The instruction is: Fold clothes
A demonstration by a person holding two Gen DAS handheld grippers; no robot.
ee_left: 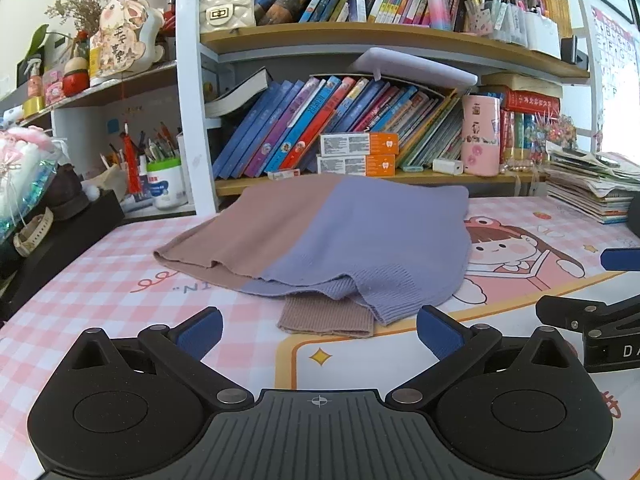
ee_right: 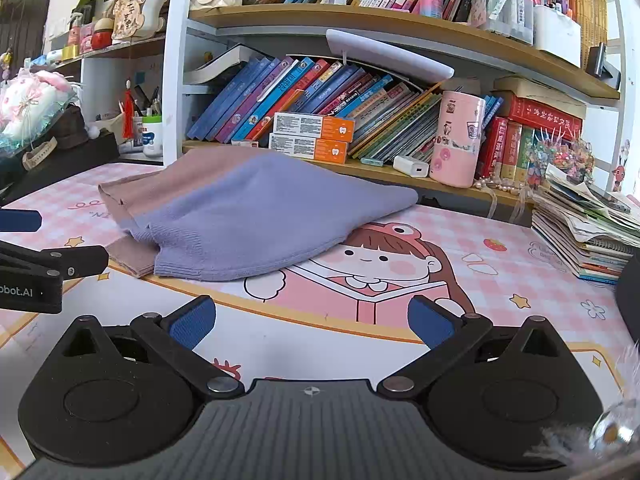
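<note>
A knit sweater, lavender on one half [ee_left: 360,240] and dusty pink on the other [ee_left: 248,232], lies folded on the pink checked desk mat [ee_left: 100,280]. A pink ribbed cuff [ee_left: 326,318] sticks out under its near edge. It also shows in the right wrist view [ee_right: 256,208]. My left gripper [ee_left: 318,332] is open and empty, just short of the cuff. My right gripper [ee_right: 312,320] is open and empty, over the cartoon girl print, to the right of the sweater. Each gripper shows at the edge of the other's view.
A bookshelf [ee_left: 360,36] with leaning books and a pink canister [ee_right: 456,140] stands right behind the sweater. A stack of magazines [ee_right: 588,232] lies at the right. A black box [ee_left: 60,240] with a watch and clutter sits at the left.
</note>
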